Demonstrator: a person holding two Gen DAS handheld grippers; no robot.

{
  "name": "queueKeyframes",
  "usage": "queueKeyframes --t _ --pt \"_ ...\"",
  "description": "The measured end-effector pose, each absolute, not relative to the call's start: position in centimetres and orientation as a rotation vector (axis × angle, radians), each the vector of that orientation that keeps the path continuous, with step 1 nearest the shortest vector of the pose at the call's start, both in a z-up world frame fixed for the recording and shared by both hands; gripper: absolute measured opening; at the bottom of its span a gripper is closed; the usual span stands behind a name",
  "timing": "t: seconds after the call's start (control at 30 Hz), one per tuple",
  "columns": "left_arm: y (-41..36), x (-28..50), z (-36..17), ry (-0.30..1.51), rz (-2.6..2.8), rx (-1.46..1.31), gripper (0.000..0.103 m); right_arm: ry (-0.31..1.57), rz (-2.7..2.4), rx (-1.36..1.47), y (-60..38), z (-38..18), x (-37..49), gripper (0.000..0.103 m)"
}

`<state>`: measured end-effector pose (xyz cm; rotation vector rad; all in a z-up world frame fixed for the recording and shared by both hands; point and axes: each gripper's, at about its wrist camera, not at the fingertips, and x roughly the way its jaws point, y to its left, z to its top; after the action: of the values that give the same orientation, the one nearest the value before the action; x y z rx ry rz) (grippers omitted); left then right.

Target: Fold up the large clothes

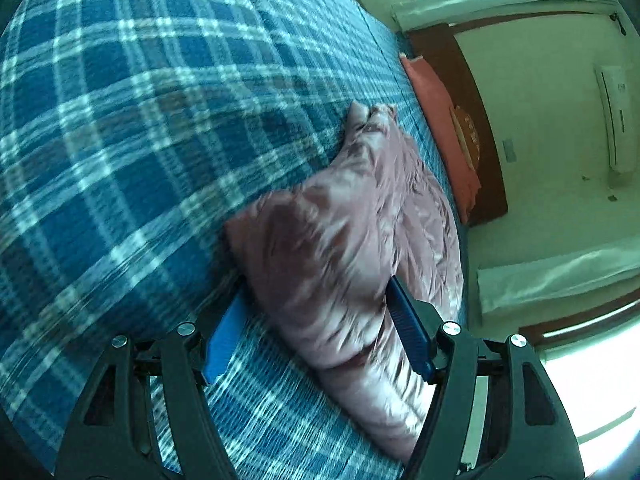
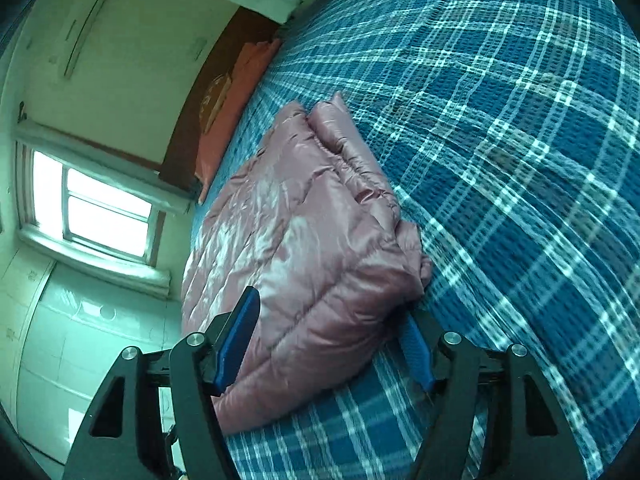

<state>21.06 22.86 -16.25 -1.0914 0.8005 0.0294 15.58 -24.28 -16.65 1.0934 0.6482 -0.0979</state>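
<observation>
Near the headboard end of the plaid bed (image 2: 520,160), your pink puffer jacket (image 2: 304,248) lies folded into a thick bundle. Left tool (image 1: 312,320) and right tool (image 2: 332,344) straddle it, jaws spread; only tidying seems left.

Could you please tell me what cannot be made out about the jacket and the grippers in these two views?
- Left wrist view: motion blur smears the pink jacket; whether the left hand-held gripper pinches it is unclear.
- Right wrist view: jacket bulk hides the right hand-held gripper fingertip contact.
- Both views: the jacket's underside is hidden against the plaid bedcover.
</observation>
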Motion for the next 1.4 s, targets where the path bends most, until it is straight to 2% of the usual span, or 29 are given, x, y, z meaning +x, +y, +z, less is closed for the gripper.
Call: queueKeyframes --t 0.03,0.07,0.1,0.13,0.17,0.2,0.23,0.3,0.4,0.73,1.13,1.23,1.27,1.3,1.4 --pt "22.6 21.4 -16.1 0.795 0.031 -1.079 0.068 0.645 -0.106 1.091 -24.4 -16.3 16.0 0.066" --pt "22.4 21.7 -15.9 0.796 0.041 -1.063 0.058 0.64 -0.122 1.089 -24.3 -16.2 16.1 0.065" --pt "22.3 21.9 -15.9 0.802 0.054 -1.054 0.043 0.635 -0.131 1.085 -24.1 -16.2 16.3 0.056" --pt "22.2 22.2 -16.1 0.816 0.056 -1.056 0.036 0.635 -0.126 1.088 -24.1 -16.2 16.5 0.044" --pt "22.1 22.5 -16.3 0.819 0.051 -1.066 0.026 0.633 -0.113 1.103 -24.0 -16.5 16.5 0.038" --pt "21.9 22.9 -16.3 0.818 0.051 -1.073 0.021 0.629 -0.103 1.114 -24.1 -16.6 16.4 0.029" --pt "21.8 22.9 -16.1 0.814 0.045 -1.07 0.019 0.625 -0.093 1.121 -24.3 -16.6 16.4 0.023" --pt "21.7 22.6 -15.6 0.803 0.038 -1.042 0.013 0.613 -0.082 1.099 -23.9 -16.0 16.1 0.018" --pt "21.7 21.7 -14.7 0.793 0.028 -1.013 0.01 0.6 -0.07 1.085 -23.7 -15.3 14.5 0.015" --pt "23.8 15.7 -13.2 0.811 0.014 -0.994 0.01 0.638 -0.038 1.07 -22.7 -15.6 7.9 0.014" --pt "26.0 8.0 -13.9 0.835 0.012 -0.957 0.01 0.682 0.004 1.05 -21.1 -16.4 0.3 0.014" --pt "26.6 7.5 -14.3 0.831 0.004 -0.967 0.019 0.674 0.008 1.071 -21.6 -16.9 -0.1 0.021" --pt "26.9 7.3 -14.4 0.824 0.015 -0.978 0.025 0.666 -0.001 1.09 -21.9 -17.0 -0.1 0.023" --pt "27.1 6.7 -14.6 0.821 0.017 -0.983 0.035 0.658 -0.012 1.101 -22.1 -17.0 -0.3 0.028" --pt "27.6 6.3 -14.8 0.815 0.024 -0.991 0.055 0.638 -0.041 1.113 -22.7 -17.0 -0.9 0.045"
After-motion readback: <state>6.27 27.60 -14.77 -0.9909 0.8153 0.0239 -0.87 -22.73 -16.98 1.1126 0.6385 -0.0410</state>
